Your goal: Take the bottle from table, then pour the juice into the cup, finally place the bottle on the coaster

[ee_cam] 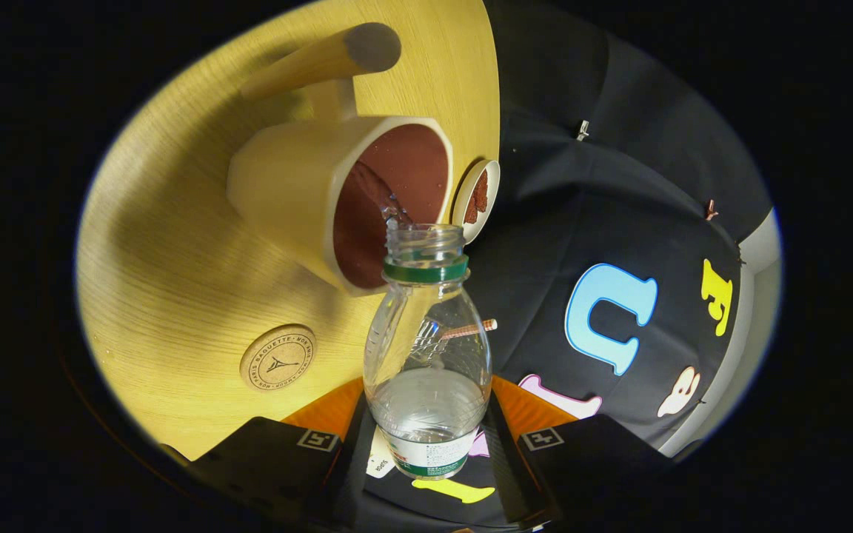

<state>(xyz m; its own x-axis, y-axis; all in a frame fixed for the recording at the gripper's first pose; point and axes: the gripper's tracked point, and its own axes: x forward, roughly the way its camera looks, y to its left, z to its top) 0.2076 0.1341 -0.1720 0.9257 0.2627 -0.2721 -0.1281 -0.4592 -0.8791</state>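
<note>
Between the claw (426, 444) fingers: clear plastic bottle (426, 355) with a green neck ring, cap off, pinched at its lower body, both fingers pressing on its sides. Bottle is tipped, open mouth at 12 o'clock from the fingers, sitting right at the rim of the cream plastic cup (338, 196) with a dark red-brown inside. Small amount of clear liquid is left in the bottle, pooled toward the base end near the fingers. A thin stream and splashing droplets show at the mouth, landing inside the cup. White label with green print wraps the base of the bottle, text too small to read.

Cup stands on the light wood-grain round surface (175, 296); its opening faces the bottle mouth. Cup handle sits on the far side, at 11 o'clock from the mouth.

Round cork coaster (278, 357) with a stamped ring logo lies flat on the surface at 9 o'clock from the bottle body, near it but apart, and apart from the cup too; nothing on it.

Small white round dish (477, 198) with something red-brown in it sits just beside the cup at 1 o'clock from the bottle mouth, at the edge of the surface. Contents not identifiable.

Wooden cylindrical post (330, 59) rises beyond the cup at 11 o'clock.
</note>
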